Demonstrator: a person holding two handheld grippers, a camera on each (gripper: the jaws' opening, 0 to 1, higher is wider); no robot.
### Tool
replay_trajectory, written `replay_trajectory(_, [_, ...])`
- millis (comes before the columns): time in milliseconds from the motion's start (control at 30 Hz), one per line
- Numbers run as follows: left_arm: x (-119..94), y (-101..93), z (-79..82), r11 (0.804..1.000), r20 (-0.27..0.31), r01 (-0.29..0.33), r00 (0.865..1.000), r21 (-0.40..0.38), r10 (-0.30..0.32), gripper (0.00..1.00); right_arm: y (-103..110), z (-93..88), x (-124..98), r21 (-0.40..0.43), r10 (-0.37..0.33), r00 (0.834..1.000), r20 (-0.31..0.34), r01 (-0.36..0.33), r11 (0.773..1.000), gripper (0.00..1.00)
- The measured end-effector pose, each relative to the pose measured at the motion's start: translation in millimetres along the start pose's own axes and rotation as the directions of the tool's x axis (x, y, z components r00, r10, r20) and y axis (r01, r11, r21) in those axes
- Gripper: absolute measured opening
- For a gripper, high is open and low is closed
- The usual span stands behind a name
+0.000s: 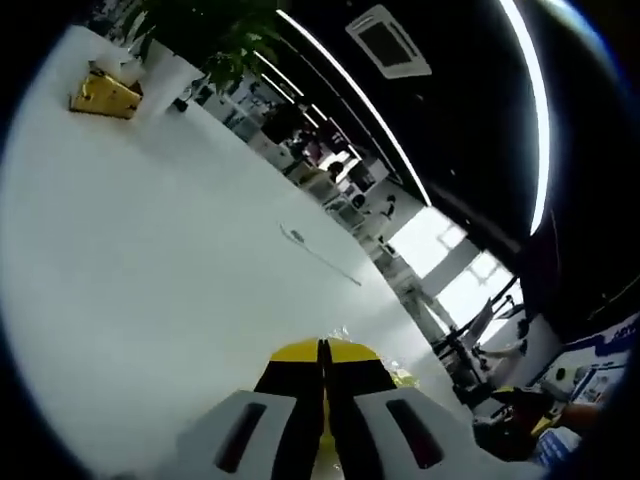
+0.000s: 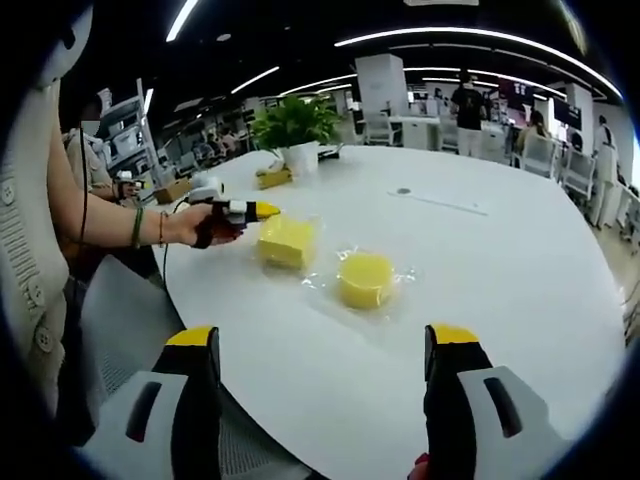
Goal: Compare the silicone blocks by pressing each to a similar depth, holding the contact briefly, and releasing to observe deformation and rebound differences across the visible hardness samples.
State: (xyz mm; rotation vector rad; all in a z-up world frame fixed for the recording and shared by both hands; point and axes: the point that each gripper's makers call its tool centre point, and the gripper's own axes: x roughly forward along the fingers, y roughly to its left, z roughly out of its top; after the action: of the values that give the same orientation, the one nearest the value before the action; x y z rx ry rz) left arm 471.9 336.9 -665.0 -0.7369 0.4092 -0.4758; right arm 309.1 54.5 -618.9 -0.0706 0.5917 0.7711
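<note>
A: Where are the blocks?

B: In the right gripper view, on the white table [image 2: 520, 270]. The square block [image 2: 287, 241] sits at about eleven o'clock from the picture's centre, the round block [image 2: 366, 279] just past centre toward one o'clock. Each lies on its own clear wrapper, and the two are near each other but apart.

A: And the tongs?

B: The left gripper [image 2: 262, 211], held in a hand [image 2: 205, 224], comes in from nine o'clock. Its yellow tips reach the square block's near edge; I cannot tell whether they touch it. In the left gripper view its jaws are closed together, with nothing between them. The right gripper [image 2: 325, 345] hangs at six o'clock, jaws wide apart, holding nothing, well back from the round block.

A: So which step is this?

B: I judge it the press on the square block. To do it well, bring the closed tips down on the middle of the top face, not the edge, sink to a modest depth, hold, then lift straight off. Match that depth on the round one.

A: Anything else around?

B: A potted plant [image 2: 296, 128] at twelve o'clock, with a small yellow box [image 2: 272, 178] beside it.
</note>
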Motion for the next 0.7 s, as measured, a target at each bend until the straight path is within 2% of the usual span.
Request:
replay_trajectory(67, [-2.3,-10.2,4.4,0.997,-0.004,0.007,1.000,0.071,-0.007,0.00,1.7,3.7,-1.6,-0.006,0.002,1.000,0.013,-0.002,1.000,0.78])
replay_trajectory(100, [-3.4,-21.4,4.2,0.995,-0.007,0.014,1.000,0.100,-0.014,0.00,2.7,5.5,-2.0,-0.009,0.003,1.000,0.018,-0.003,1.000,0.78])
replay_trajectory(233, [-8.1,-56.5,5.2,0.971,-0.040,0.056,0.998,0.234,-0.049,0.00,10.7,16.1,-3.5,-0.033,0.020,0.998,0.057,-0.018,0.999,0.78])
replay_trajectory(333, [-13.1,-82.2,3.6,0.934,-0.069,0.083,0.996,0.348,-0.063,0.00,16.5,23.4,-5.2,-0.055,0.031,0.996,0.084,-0.027,0.998,0.77])
replay_trajectory(400, [-17.2,-97.9,1.4,0.912,-0.081,0.106,0.993,0.396,-0.081,0.00,21.3,28.1,-7.3,-0.071,0.040,0.994,0.099,-0.033,0.997,0.77])
replay_trajectory(433, [-19.1,-102.9,-0.9,0.910,-0.091,0.112,0.993,0.400,-0.082,0.00,23.4,30.3,-8.2,-0.079,0.044,0.993,0.106,-0.036,0.996,0.77])
replay_trajectory(467, [-21.9,-108.7,-2.7,0.892,-0.100,0.119,0.992,0.436,-0.083,0.00,25.6,32.6,-9.4,-0.086,0.050,0.992,0.114,-0.040,0.995,0.76])
replay_trajectory(500, [-23.8,-112.1,-2.6,0.886,-0.094,0.116,0.992,0.450,-0.083,0.00,28.9,36.1,-11.0,-0.095,0.060,0.990,0.127,-0.048,0.994,0.76])
replay_trajectory(567, [-31.1,-121.6,-4.8,0.905,-0.097,0.137,0.989,0.402,-0.107,0.00,33.9,41.3,-12.7,-0.108,0.073,0.987,0.143,-0.058,0.992,0.76])
replay_trajectory(600, [-35.3,-125.2,-2.1,0.909,-0.080,0.131,0.991,0.396,-0.108,0.00,35.6,42.7,-12.6,-0.111,0.079,0.986,0.146,-0.063,0.992,0.76])
replay_trajectory(700, [-43.8,-137.3,-0.1,0.906,-0.080,0.146,0.989,0.397,-0.124,0.00,44.4,54.1,-10.6,-0.150,0.114,0.980,0.165,-0.089,0.985,0.77])
